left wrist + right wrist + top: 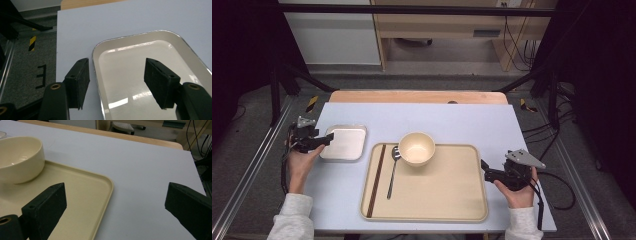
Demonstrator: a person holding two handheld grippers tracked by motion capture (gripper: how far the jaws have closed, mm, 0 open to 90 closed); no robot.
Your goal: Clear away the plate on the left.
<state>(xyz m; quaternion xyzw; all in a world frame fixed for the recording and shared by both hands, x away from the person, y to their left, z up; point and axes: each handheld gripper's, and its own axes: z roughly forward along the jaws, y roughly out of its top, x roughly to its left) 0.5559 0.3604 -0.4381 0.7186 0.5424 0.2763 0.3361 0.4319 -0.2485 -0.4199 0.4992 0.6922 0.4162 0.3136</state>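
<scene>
A shallow silver-rimmed dish lies on the table at the left. My left gripper sits at its left edge. In the left gripper view the jaws stand open astride the dish's rim, one pad over the table and one over the dish's inside, neither pressing on it. A beige tray holds a cream bowl, a spoon and dark chopsticks. My right gripper rests at the tray's right edge. Its jaws are wide open, with the tray's corner between them and the bowl farther off.
The light grey table top ends in a wooden strip at the far side. Metal rails and dark floor flank the table. Cables trail off to the right of the right hand.
</scene>
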